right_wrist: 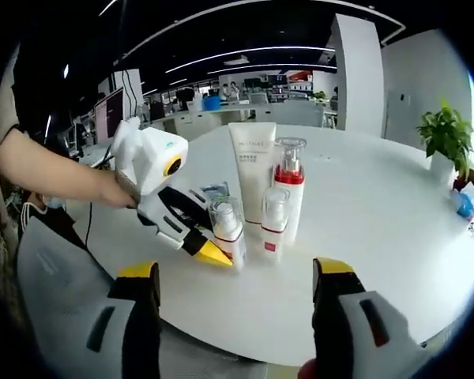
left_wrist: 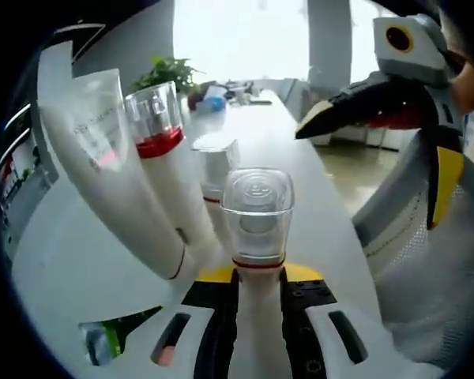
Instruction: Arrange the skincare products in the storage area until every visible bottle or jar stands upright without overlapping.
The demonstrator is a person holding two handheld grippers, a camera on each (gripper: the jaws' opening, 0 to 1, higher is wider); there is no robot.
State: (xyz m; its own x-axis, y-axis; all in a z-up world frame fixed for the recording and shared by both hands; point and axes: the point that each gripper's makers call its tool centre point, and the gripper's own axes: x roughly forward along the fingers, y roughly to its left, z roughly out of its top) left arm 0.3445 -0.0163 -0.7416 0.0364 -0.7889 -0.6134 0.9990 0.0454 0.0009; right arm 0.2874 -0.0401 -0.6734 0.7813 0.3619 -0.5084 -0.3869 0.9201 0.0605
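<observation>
Gripping the small clear-capped bottle (right_wrist: 227,229) upright, the left gripper (right_wrist: 209,251) must release it; right gripper (right_wrist: 237,316) gapes empty.

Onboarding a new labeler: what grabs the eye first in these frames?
The left gripper clamped on a small clear-capped bottle at the front of a cluster. Behind stand a tall white tube and a red-banded pump bottle on the white table. The right gripper hangs open nearby.
</observation>
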